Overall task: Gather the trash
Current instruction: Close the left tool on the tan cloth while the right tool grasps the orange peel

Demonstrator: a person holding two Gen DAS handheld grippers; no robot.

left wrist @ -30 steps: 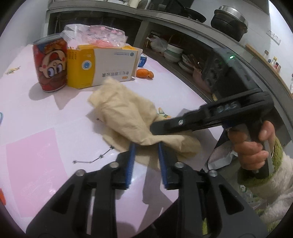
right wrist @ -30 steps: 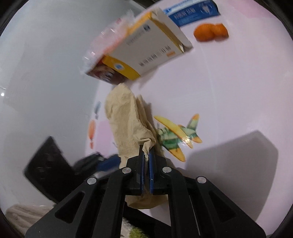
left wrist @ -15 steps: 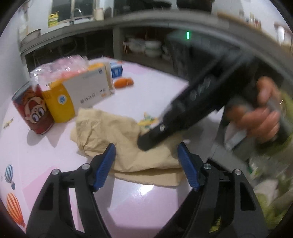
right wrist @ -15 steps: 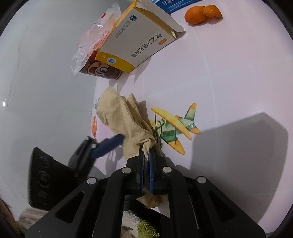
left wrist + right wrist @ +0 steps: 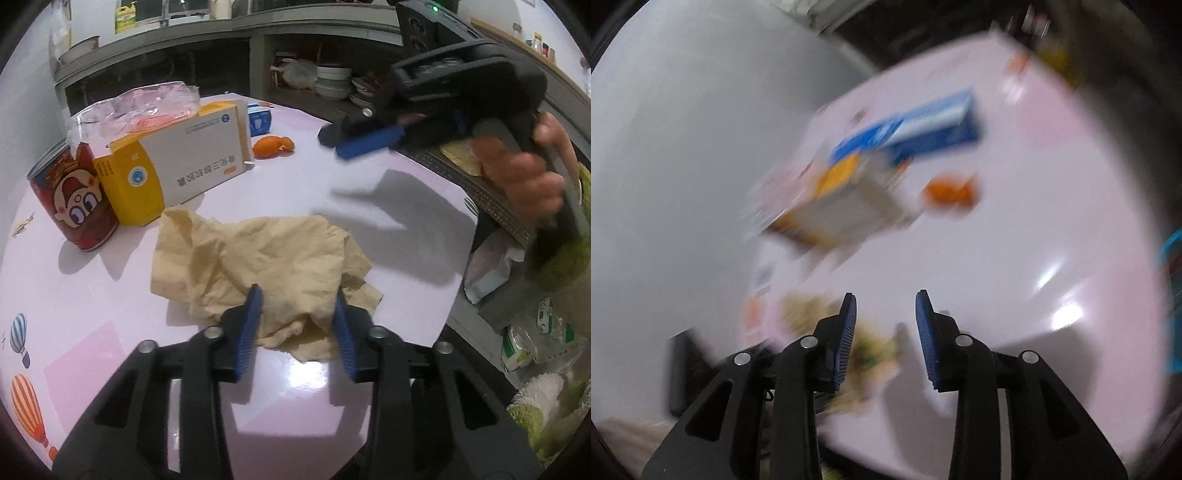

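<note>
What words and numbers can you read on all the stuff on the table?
"骨化三醇软胶囊": upside down on the white face of the medicine box.
"20": on that box's yellow end.
Red can: only a cartoon face shows, no words.
Blue carton: print too small to read.
The right wrist view is too blurred to read anything.

The right wrist view is motion-blurred throughout: the boxes (image 5: 871, 184), the orange scrap (image 5: 951, 192) and the tan paper (image 5: 809, 308) show as smears only, and no print is legible. In the left wrist view, the near part of the crumpled tan paper (image 5: 266, 258) lies hidden behind the left gripper (image 5: 297, 325) fingers. The person's hand (image 5: 524, 181) is partly covered by the right gripper (image 5: 364, 142) body.
</note>
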